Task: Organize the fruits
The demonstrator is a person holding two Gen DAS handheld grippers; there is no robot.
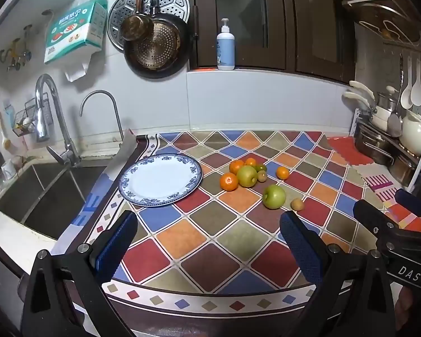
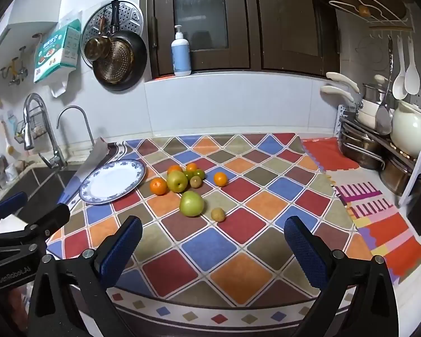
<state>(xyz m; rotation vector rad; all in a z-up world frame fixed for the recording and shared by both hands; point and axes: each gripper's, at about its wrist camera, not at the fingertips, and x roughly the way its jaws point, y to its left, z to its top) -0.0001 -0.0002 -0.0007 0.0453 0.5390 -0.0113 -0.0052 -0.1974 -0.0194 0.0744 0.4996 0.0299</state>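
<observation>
Both claws wide, nothing held: left gripper [image 1: 207, 241] and right gripper [image 2: 213, 244] hover over the near edge of the checkered mat [image 2: 230, 269], well short of the fruit.

Fruit loose on the mat, right of the empty plate [image 1: 132, 193]. Cluster just beside the plate rim: yellow-green apple [image 1: 247, 176], oranges around it, nearest one [image 1: 228, 182], a kiwi [image 1: 262, 175] touching the apple's right side. Lone orange [image 1: 282, 173] apart to the right. Nearer: green apple [image 2: 191, 203] with small kiwi [image 2: 217, 214] just beside it, apparently not touching.

Risks, as judgement:
- Round fruit on a flat mat: an off-centre pinch likely squirts it sideways; could roll toward the sink [image 1: 39, 196].
- Cluster packed tight: a finger going in beside the apple probably knocks the neighbours.
- Plate rim shallow: fruit released with any sideways speed may roll back off.
- Small kiwi: wide fingers may clip the green apple next to it.

Orientation: apples roughly round, no useful long axis; green apple's stem dimple faces up and slightly toward camera. Kiwis slightly oval, axis too small to call. Plate flat, face up.
</observation>
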